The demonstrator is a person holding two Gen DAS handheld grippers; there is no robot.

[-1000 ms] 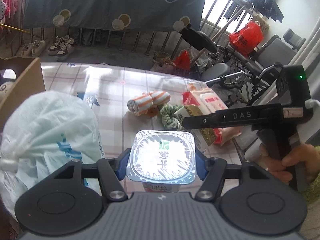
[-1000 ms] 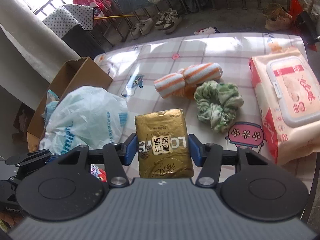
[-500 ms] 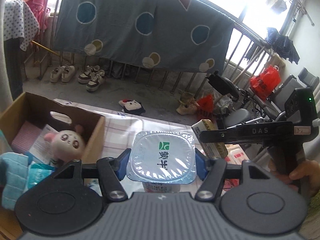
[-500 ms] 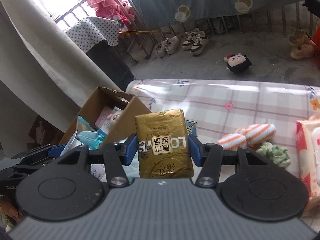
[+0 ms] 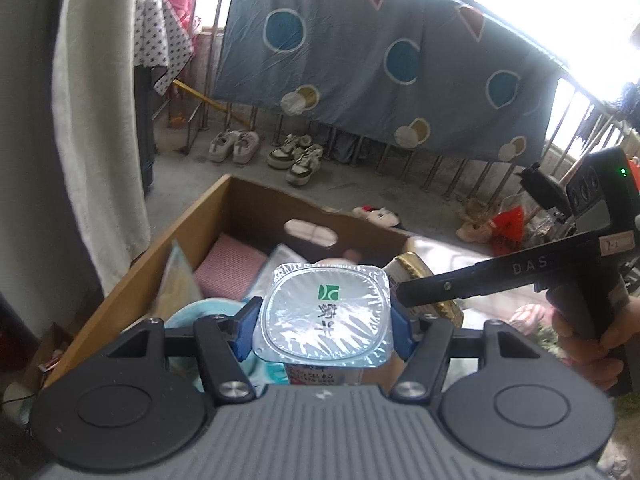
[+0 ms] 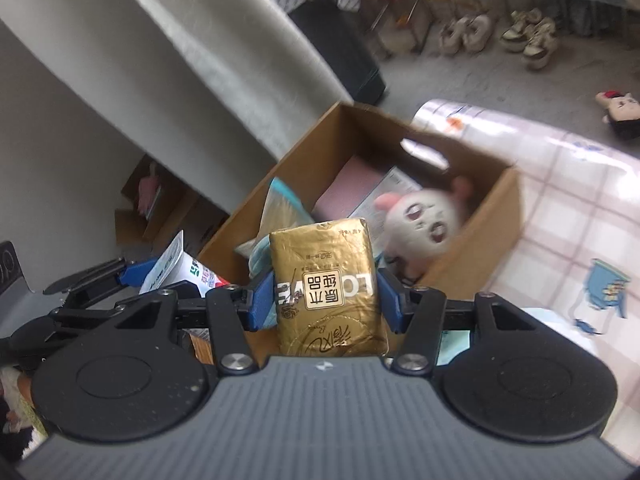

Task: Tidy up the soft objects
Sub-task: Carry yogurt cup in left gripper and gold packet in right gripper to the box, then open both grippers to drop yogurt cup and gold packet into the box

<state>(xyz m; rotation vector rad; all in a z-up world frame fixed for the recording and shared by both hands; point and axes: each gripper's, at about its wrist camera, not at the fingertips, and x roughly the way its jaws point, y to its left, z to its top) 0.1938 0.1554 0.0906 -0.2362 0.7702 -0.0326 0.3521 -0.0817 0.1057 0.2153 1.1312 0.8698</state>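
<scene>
our left gripper (image 5: pixel 325 326) is clamped on a foil-lidded cup (image 5: pixel 326 318), blue pads pressed to its sides, lid facing the lens. our right gripper (image 6: pixel 325 299) squeezes a gold pack (image 6: pixel 329 289) the same way, upright between the pads. both loads hang over the near end of the cardboard box (image 6: pixel 478 236) that stands at the edge of the checked table (image 6: pixel 580 208).

inside the box we see a white plush toy (image 6: pixel 424 228) against the right wall, a pink pad (image 5: pixel 230 270) toward the back, and teal cloth (image 5: pixel 188 314) and paper packets heaped at the near end. in the left view the right gripper's arm (image 5: pixel 480 280) crosses just beside the cup, so the two tools are close.

to finish this well, we judge it best to bring each item low over an open patch before letting go, the cup kept level so its lid stays up, the pack laid flat beside the plush rather than on it. release one hand at a time and pull it clear, to keep the fingers from knocking together.

beyond the box: a grey floor, shoes (image 5: pixel 296 156) in pairs, a blue spotted sheet (image 5: pixel 380 52) on the railing.
</scene>
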